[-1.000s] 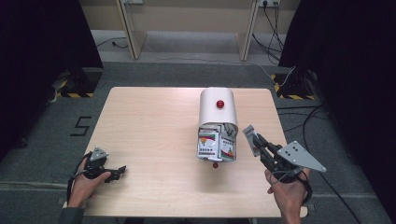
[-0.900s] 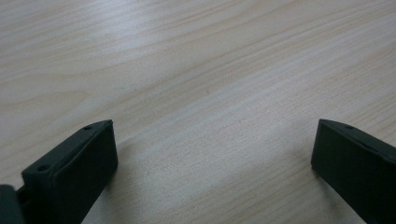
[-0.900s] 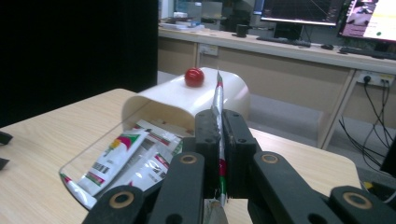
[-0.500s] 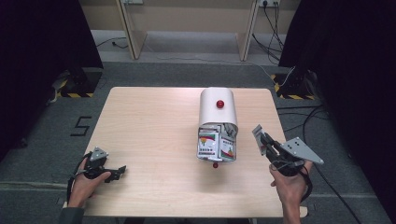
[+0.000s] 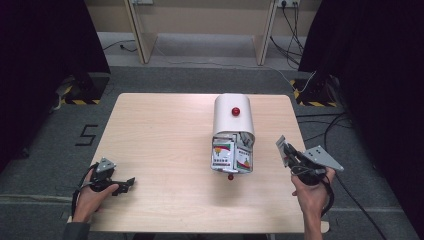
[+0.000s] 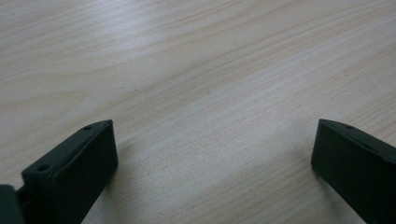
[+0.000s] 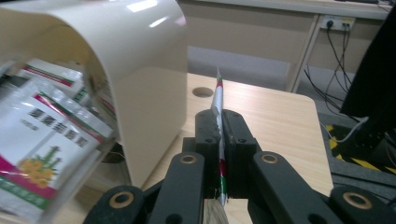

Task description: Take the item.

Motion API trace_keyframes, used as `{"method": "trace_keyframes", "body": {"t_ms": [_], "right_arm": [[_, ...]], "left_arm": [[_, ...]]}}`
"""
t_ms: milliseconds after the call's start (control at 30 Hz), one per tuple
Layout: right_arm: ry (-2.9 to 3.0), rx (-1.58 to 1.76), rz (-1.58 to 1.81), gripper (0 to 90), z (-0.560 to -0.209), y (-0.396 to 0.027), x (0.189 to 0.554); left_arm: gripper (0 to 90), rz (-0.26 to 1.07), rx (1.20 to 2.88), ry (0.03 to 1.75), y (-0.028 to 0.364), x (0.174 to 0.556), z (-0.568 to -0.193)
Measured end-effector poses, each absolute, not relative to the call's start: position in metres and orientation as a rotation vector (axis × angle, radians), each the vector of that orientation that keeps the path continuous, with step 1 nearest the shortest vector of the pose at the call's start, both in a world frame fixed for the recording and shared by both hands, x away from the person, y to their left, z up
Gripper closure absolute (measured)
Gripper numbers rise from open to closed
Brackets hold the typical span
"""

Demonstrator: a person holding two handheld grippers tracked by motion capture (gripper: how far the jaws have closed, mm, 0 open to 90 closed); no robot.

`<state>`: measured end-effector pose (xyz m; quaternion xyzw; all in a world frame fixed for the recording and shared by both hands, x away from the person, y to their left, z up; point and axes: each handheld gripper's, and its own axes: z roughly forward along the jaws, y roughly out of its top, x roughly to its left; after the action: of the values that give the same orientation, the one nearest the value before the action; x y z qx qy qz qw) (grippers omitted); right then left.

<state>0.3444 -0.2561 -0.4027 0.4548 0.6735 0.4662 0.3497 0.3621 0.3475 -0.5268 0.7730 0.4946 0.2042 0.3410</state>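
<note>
Even overhead light brightens the pale worktop (image 5: 165,135); surroundings fall dark. Glare streaks the cream cover (image 7: 140,70). Nearby sachets (image 7: 42,140) are blurred, and shadows stay soft.

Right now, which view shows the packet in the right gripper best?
The right gripper view: the packet stands edge-on, pinched between the closed jaws of the right gripper, beside the white container. The high view shows the packet small, angled toward that container. The left gripper view looks at bare table.

A "5" marked on the floor (image 5: 88,135); the packets' (image 7: 42,154) print is unreadable
</note>
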Motion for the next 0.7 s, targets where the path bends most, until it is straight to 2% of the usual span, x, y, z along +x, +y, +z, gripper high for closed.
{"method": "trace_keyframes", "body": {"t_ms": [700], "right_arm": [[1.780, 1.283, 1.100, 86.4, -0.438, -0.272, 0.365]], "left_arm": [[0.0, 0.531, 2.010, 1.287, 0.347, 0.362, -0.527]]}}
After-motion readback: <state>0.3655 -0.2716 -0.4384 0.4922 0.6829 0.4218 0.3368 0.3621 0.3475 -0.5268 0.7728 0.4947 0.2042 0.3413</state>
